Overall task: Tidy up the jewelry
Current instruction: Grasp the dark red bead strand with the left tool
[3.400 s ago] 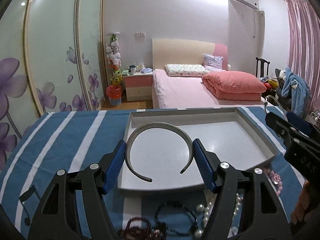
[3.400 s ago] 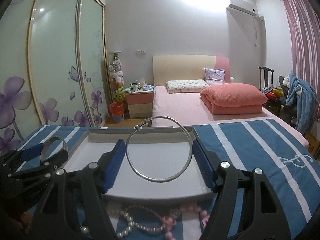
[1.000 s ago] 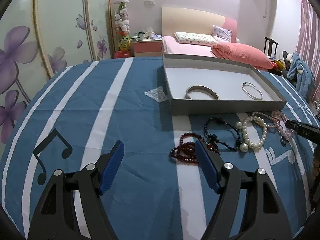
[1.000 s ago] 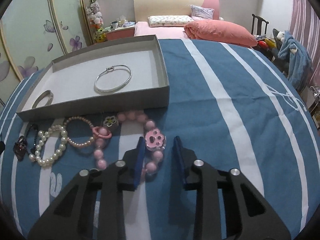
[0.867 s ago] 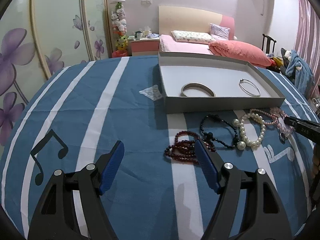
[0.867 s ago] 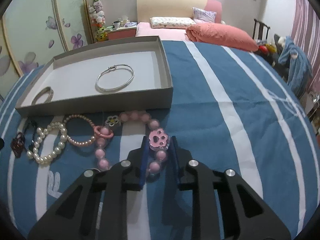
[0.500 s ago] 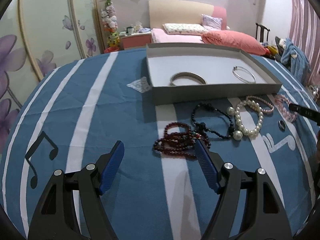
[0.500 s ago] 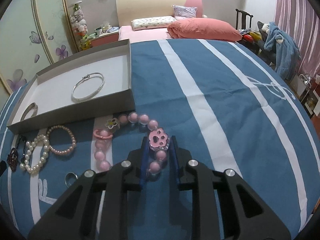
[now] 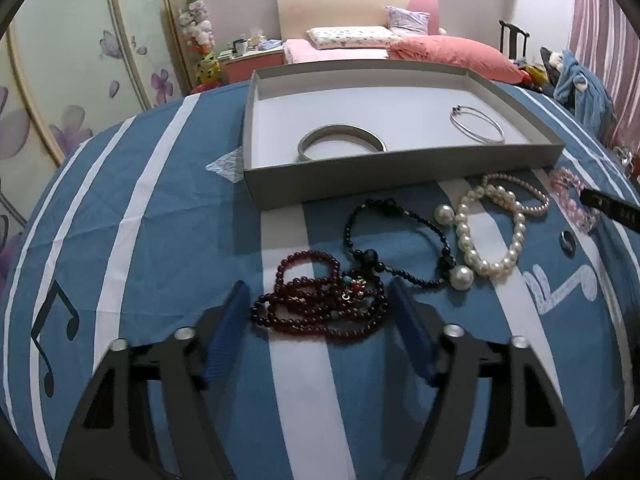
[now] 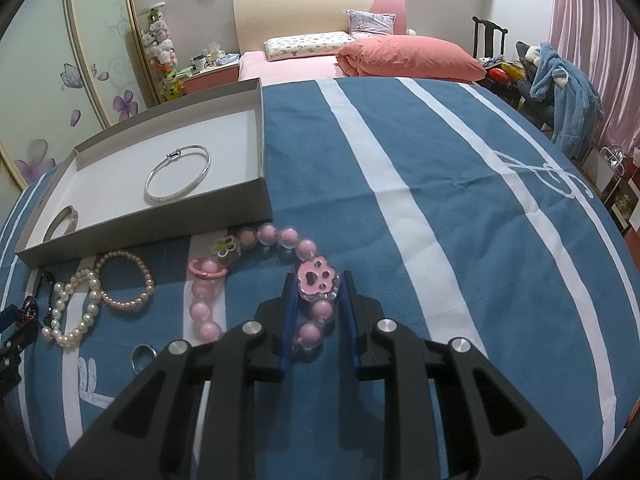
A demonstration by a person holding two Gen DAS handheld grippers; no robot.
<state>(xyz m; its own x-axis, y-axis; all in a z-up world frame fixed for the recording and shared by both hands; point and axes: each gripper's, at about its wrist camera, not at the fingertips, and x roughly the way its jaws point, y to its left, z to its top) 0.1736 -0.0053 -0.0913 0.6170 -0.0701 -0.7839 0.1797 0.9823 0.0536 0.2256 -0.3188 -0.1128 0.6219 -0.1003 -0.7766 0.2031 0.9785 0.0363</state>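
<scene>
Right wrist view shows my right gripper (image 10: 318, 312) closed around the big pink bead bracelet with a paw charm (image 10: 317, 277), though I can't quite tell if the pads press it tight. The bracelet lies on the blue striped cloth (image 10: 440, 184), near the flat grey cardboard tray (image 10: 262, 148). My left gripper (image 9: 318, 326) is wide open, its jaws on either side of the dark red bead string (image 9: 320, 298), not pinching it. I think I'm picking up. Next I should lift the pink one and carry it to the tray, beside the thin silver bangle (image 10: 178, 180).
</scene>
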